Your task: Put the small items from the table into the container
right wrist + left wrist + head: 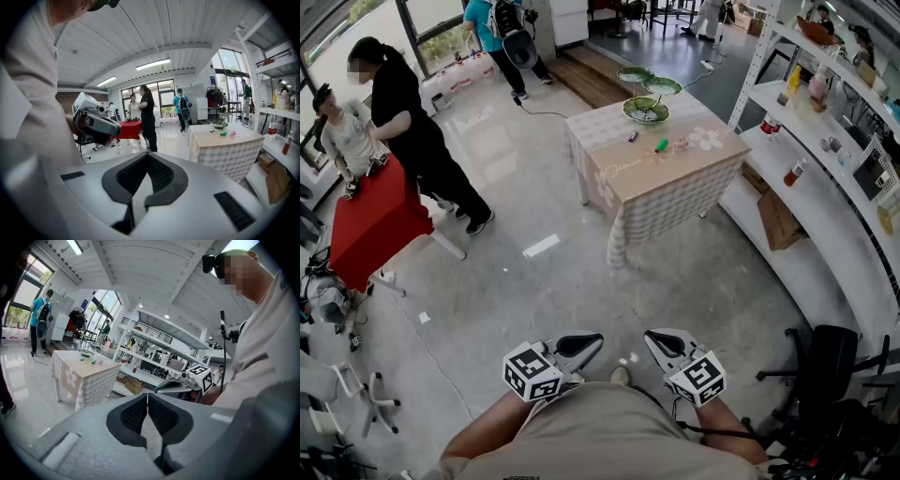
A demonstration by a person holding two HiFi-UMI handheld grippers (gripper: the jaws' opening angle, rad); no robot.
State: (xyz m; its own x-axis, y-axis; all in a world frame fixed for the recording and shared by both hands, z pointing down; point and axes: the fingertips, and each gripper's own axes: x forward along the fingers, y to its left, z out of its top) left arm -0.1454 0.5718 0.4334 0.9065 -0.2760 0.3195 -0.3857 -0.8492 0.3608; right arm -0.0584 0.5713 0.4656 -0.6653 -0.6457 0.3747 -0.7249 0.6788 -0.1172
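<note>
Far across the floor stands a table (675,183) under a checked cloth. On it are a green tiered dish (645,94), a green item (662,144), a pink item (682,143) and a small dark item (633,136). My left gripper (598,339) and right gripper (649,336) are held close to the person's body, well short of the table. Both are shut with nothing between the pads. In the left gripper view the jaws (147,394) meet, with the table (84,376) in the distance. The right gripper (146,155) faces the table (225,147) the same way.
White shelving (825,187) with bottles and boxes runs along the right. A black office chair (830,361) stands at the lower right. Two people stand by a red-covered table (370,220) at the left. Another person (497,28) stands at the back.
</note>
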